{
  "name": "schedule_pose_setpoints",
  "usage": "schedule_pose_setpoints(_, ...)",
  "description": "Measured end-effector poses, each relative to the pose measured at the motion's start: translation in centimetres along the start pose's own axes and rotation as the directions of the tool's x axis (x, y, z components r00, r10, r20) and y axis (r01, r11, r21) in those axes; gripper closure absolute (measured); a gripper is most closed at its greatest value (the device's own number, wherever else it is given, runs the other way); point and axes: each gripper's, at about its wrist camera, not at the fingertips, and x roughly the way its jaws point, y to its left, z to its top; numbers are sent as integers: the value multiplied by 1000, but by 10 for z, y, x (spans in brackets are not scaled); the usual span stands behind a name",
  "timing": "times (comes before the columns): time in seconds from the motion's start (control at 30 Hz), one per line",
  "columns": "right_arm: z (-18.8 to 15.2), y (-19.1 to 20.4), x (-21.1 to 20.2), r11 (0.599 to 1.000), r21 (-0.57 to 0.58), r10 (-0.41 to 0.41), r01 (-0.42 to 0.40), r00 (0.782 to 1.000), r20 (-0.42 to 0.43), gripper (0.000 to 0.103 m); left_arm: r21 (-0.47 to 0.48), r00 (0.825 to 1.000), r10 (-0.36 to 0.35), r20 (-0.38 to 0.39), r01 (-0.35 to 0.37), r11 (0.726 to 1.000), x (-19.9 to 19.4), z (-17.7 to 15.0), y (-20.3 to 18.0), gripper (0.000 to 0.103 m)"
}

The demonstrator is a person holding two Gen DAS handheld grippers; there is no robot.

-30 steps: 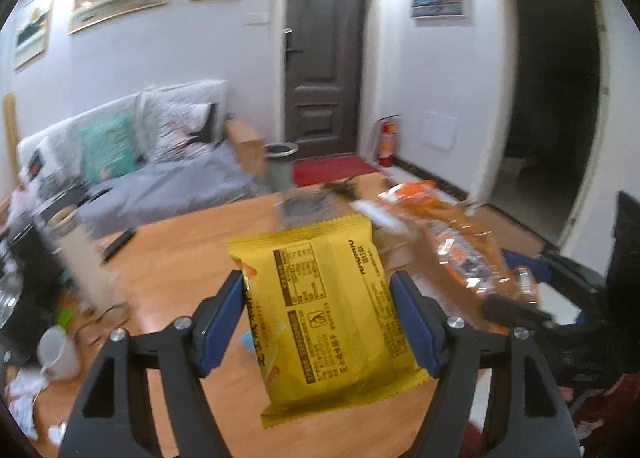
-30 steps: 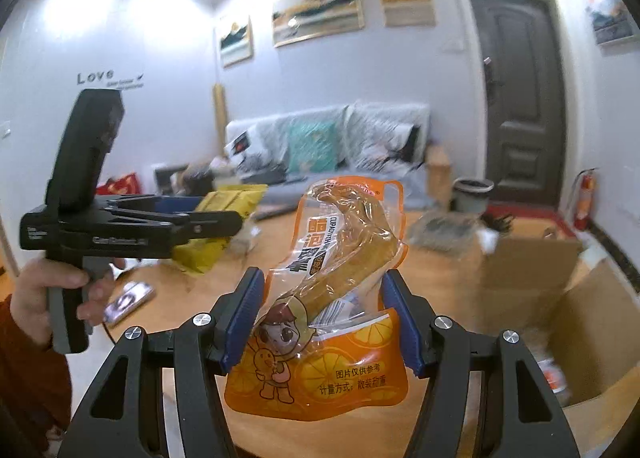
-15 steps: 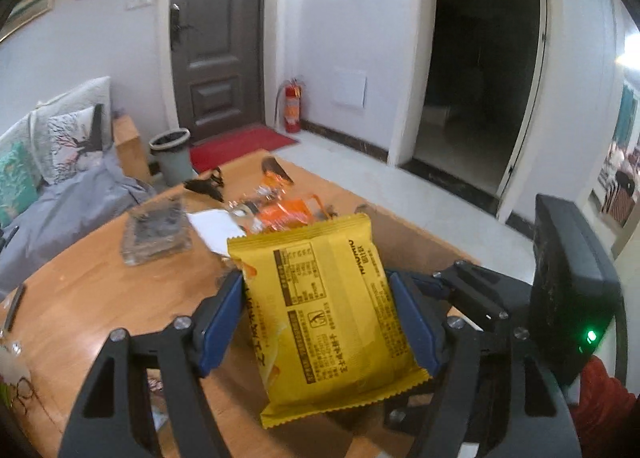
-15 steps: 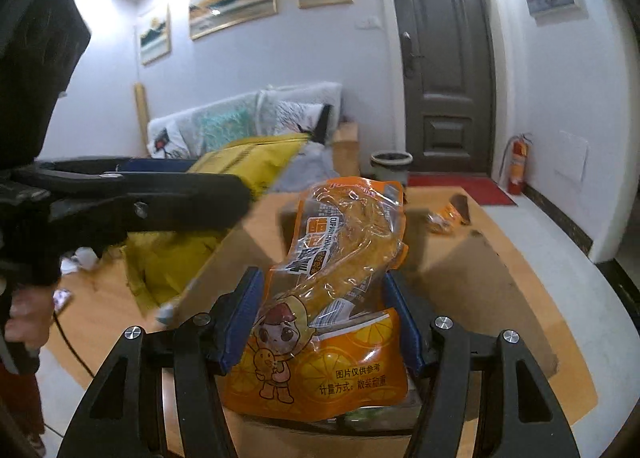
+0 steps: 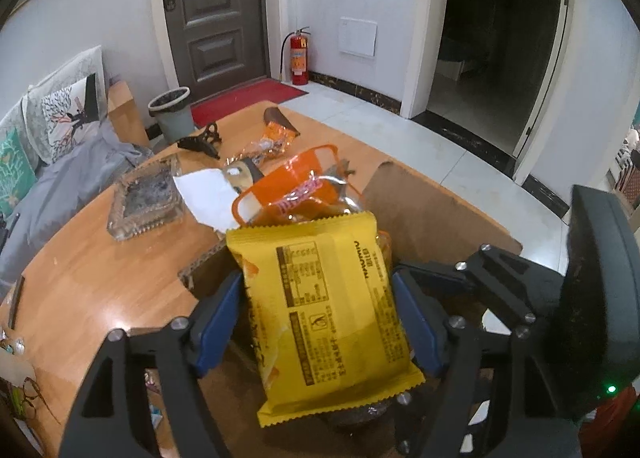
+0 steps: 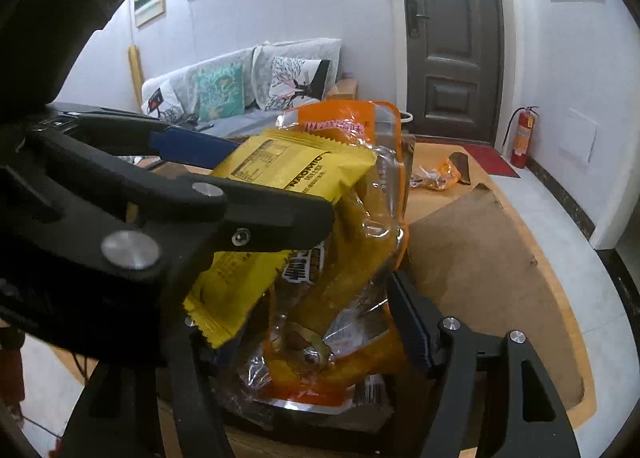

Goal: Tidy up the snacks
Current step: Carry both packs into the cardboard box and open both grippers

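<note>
Left claw: jaws just opened, yellow snack packet between pads, apparently slack.
Right claw: likewise loosened around orange bread bag.
Risk: packets tangled together over cardboard box; one may be flung onto bench.

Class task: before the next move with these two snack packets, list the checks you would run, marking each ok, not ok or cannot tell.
1. Yellow packet between the left gripper pads, jaws just been opening: ok.
2. Orange packet between the right gripper pads, jaws likewise just been opening: ok.
3. Pads pressing on either packet: cannot tell.
4. Both packets above the open cardboard box: ok.
5. Grippers clear of each other: not ok; the left crosses in front of the right.
</note>
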Motion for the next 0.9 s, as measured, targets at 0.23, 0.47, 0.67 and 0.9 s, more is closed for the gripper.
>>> schedule_pose_setpoints(0.23, -7, 1, -16, 1000, -12, -17, 16, 999, -29, 33, -15, 1000, -8, -2, 8, 1000, -5, -3, 7, 19)
schedule_pose_setpoints(0.47, -5, -10, -37, 999, 40, -15, 16, 1000, -16, 33, -20, 1000, 1, 20, 0, 1000, -18, -5, 12, 17)
schedule_pose_setpoints(0.67, 2, 1, -43, 1000, 22, -8, 9, 1000, -18, 33, -43, 998, -8, 63, 11, 999, -45, -10, 23, 17)
schedule_pose_setpoints(0.9, 23, 39, -59, 999, -23, 23, -23, 1000, 16, 33, -76, 993, 25, 116, -17, 997, -100, -30, 50, 17)
